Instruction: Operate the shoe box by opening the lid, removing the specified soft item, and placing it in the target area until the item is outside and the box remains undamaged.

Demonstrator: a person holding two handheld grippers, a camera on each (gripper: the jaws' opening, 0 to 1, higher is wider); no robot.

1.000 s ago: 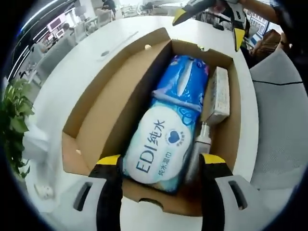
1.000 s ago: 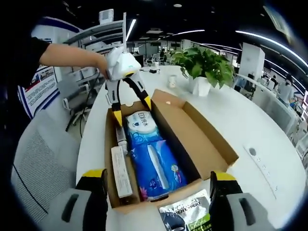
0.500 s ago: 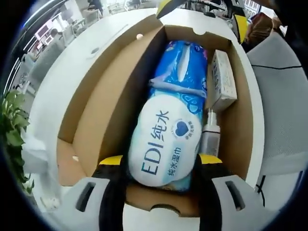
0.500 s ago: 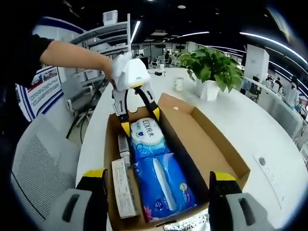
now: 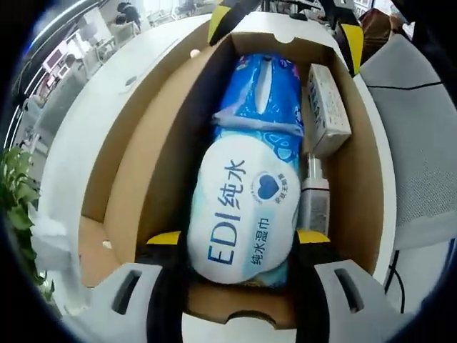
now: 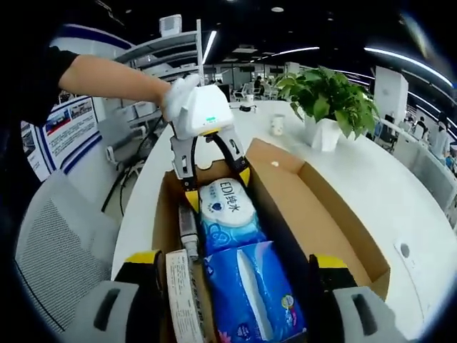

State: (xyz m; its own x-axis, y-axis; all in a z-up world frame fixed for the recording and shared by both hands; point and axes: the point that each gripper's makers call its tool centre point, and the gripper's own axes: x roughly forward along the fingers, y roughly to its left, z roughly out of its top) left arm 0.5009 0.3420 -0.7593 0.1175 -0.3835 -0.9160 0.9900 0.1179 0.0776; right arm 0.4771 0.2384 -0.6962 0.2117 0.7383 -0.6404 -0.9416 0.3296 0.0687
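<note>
- Left gripper view: the left gripper (image 5: 243,239) is reaching into the open shoe box (image 5: 139,150); its yellow-tipped jaws are standing wide apart at the lower centre of the frame, one on each side of the near end of the wet wipes pack (image 5: 243,211).
- Whether the jaws are touching the pack's sides cannot be told; they are not clamped on it.
- The wet wipes pack, white with blue "EDI" lettering, is lying lengthwise in the box at the centre of the frame. The blue tissue pack (image 5: 260,96) is lying just beyond it, toward the top.
- A small white bottle (image 5: 313,200) and a white carton (image 5: 325,107) are sitting along the box wall at the right of the frame.
- The box is resting on a white table (image 5: 93,107); its lid is folded open to the left.
- Right gripper view: the right gripper (image 6: 235,261) is hovering over the near end of the box (image 6: 335,229), jaws spread wide at the bottom corners of the frame, holding nothing.
- The tissue pack (image 6: 250,293) is lying between those jaws, at the bottom centre.
- At the upper centre of the frame the left gripper (image 6: 214,182) is straddling the wet wipes pack (image 6: 227,207), held by a person's gloved hand (image 6: 175,96).
- A potted plant (image 6: 328,100) is standing on the table at the upper right.
</note>
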